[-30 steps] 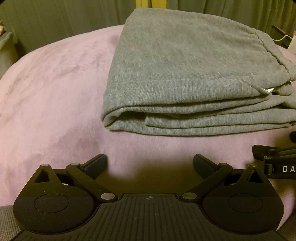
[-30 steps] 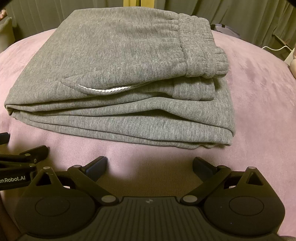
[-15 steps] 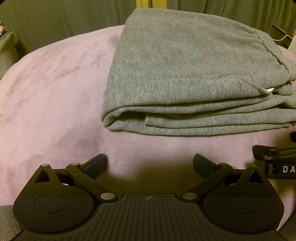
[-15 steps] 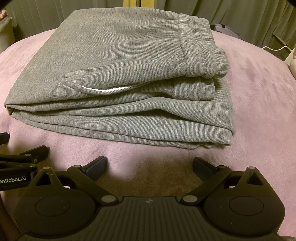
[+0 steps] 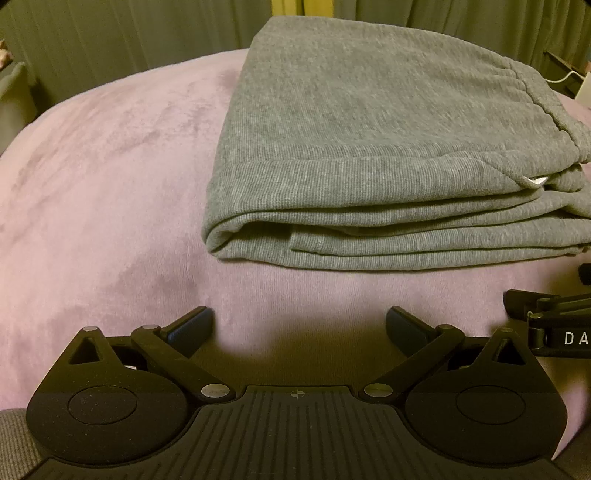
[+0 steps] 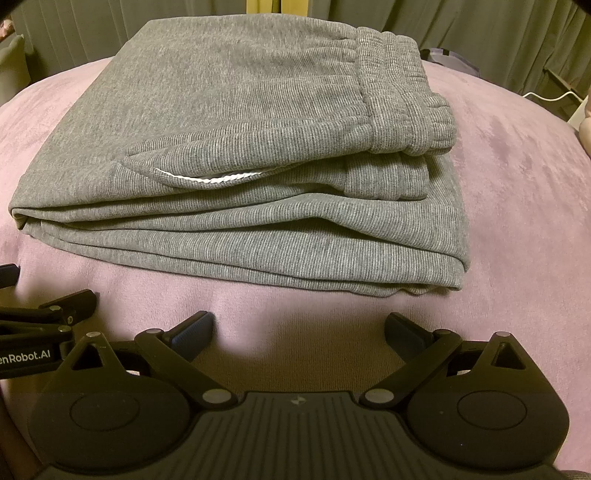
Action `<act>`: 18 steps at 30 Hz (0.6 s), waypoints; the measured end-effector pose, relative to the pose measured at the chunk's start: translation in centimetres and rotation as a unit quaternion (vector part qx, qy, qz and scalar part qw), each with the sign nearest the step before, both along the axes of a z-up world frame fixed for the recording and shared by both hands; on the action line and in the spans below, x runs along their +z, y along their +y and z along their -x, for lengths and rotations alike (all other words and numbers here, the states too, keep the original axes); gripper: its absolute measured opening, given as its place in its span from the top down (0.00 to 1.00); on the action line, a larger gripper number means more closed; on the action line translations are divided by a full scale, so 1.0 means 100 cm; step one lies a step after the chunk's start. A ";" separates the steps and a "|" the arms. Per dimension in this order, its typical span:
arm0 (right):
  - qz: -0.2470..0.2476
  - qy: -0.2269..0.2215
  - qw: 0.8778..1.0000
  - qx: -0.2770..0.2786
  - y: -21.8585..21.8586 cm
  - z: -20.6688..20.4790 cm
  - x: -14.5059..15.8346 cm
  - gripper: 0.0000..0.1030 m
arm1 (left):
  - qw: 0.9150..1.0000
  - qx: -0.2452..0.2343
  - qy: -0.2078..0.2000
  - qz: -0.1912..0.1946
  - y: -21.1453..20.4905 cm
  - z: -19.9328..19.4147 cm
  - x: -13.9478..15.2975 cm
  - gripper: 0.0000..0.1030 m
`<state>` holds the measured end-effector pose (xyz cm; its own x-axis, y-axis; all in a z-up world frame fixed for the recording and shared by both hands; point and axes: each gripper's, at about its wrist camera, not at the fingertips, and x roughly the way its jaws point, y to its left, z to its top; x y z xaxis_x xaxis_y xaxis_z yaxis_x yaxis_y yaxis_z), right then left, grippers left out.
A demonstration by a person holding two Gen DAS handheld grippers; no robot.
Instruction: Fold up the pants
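1. The grey pants lie folded into a thick, roughly rectangular stack of several layers on the pink plush blanket, towards the middle of it and just ahead of both grippers.
2. The fabric is a ribbed grey knit. The gathered elastic waistband sits on top along the stack's right side, and a white cord peeps out at a pocket-like opening on the near face.
3. In the left wrist view the pants show a rounded fold at the near left corner, with the layer edges stacked along the near side.
4. The left gripper hovers low over the blanket, jaws wide apart, nothing between them, short of the pants.
5. The right gripper is likewise spread wide and holds nothing, close beside the left one.
6. Green curtains hang behind.
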<state>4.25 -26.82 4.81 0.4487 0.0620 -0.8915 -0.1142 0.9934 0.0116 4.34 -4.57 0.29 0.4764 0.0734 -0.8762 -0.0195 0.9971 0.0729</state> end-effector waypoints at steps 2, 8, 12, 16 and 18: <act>0.000 0.000 1.000 0.000 0.000 0.000 0.000 0.03 | 1.000 0.000 0.000 -0.001 0.000 0.000 0.000 0.00; 0.000 0.000 1.000 0.000 0.000 0.000 0.000 0.03 | 1.000 0.000 0.000 -0.001 0.000 0.000 0.000 0.00; 0.000 0.000 1.000 0.000 0.000 0.000 0.000 0.03 | 1.000 0.000 0.000 0.000 0.000 0.000 0.000 0.00; 0.000 0.000 1.000 0.000 0.000 0.000 0.000 0.03 | 1.000 -0.001 0.000 0.001 0.001 -0.001 0.000 0.00; 0.000 0.000 1.000 0.000 0.000 0.000 0.000 0.03 | 1.000 -0.001 0.000 0.002 0.001 -0.002 -0.001 0.00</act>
